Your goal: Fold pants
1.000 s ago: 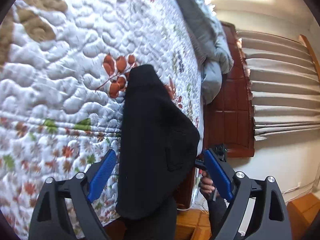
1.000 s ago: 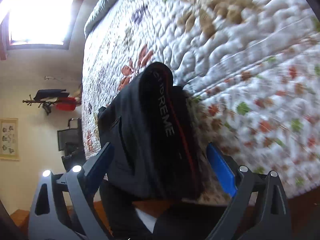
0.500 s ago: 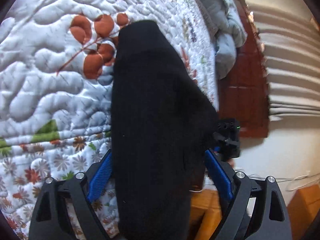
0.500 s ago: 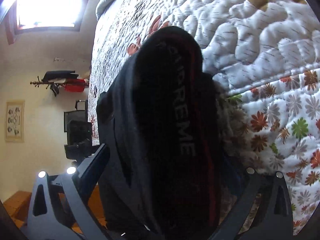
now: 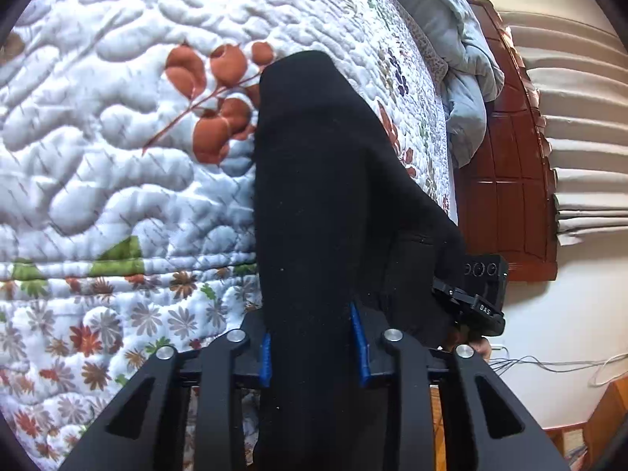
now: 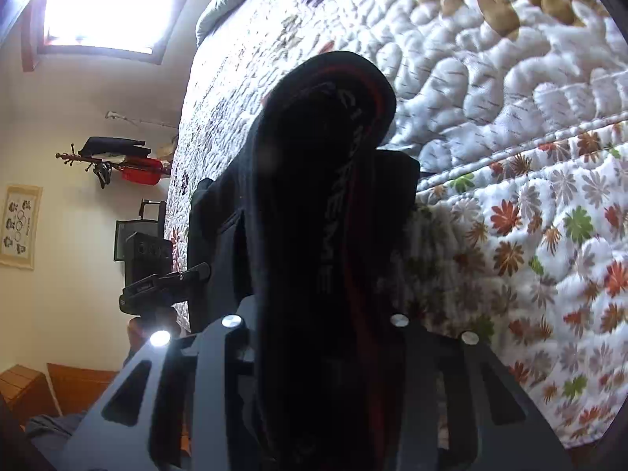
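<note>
- At the quilt's (image 5: 117,180) near edge, the pants (image 5: 325,196) lie half on it, half hanging off.
- Our left gripper (image 5: 314,353) and right gripper (image 6: 318,337) are closing, cloth bunched between their jaws.
- We judge the pants soft, light, floppy; grip the thick waistband.

A home bedroom: quilted floral bedspread (image 5: 117,137), wooden headboard (image 5: 506,180), pleated curtains (image 5: 581,117), coat rack (image 6: 114,161).

The right gripper (image 6: 318,337) is closing its jaws on a bunched fold of black pants (image 6: 314,204), whose lettered, red-striped waistband runs up the middle. Beyond lies a floral quilt (image 6: 510,125). At the left, the left gripper (image 6: 157,274) reaches the pants.
</note>
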`<state>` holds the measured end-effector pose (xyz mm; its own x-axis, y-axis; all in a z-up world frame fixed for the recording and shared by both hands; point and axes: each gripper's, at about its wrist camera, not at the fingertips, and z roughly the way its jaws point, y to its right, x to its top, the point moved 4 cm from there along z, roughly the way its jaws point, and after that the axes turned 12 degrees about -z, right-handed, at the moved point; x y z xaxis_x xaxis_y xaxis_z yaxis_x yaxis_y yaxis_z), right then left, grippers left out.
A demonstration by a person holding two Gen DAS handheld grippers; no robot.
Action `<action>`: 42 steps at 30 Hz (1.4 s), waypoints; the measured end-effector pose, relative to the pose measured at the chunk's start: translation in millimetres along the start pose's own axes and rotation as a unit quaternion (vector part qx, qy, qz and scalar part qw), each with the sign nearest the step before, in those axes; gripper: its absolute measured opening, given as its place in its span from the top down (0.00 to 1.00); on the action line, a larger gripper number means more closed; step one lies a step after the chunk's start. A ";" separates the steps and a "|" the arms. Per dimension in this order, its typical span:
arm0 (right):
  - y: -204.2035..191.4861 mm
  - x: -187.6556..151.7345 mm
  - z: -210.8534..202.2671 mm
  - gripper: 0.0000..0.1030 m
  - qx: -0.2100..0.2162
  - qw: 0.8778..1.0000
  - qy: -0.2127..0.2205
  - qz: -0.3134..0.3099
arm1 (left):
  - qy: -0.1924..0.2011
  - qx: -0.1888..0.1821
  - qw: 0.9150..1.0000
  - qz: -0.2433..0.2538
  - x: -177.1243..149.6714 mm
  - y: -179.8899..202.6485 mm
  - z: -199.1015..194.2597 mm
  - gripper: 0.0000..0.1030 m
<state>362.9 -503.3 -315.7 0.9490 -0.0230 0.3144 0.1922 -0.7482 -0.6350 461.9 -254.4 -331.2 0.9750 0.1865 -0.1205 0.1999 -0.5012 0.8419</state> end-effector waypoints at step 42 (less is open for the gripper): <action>-277.8 235.6 266.4 0.72 -0.003 0.990 -0.040 -0.132 | 0.174 0.033 0.983 -0.041 193.5 -135.3 -331.9 0.74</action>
<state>599.6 -124.3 -253.2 0.8827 0.2259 0.4121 0.4348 -0.7252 -0.5339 591.4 130.0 -293.8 0.8657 0.5005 0.0102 0.2936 -0.5241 0.7995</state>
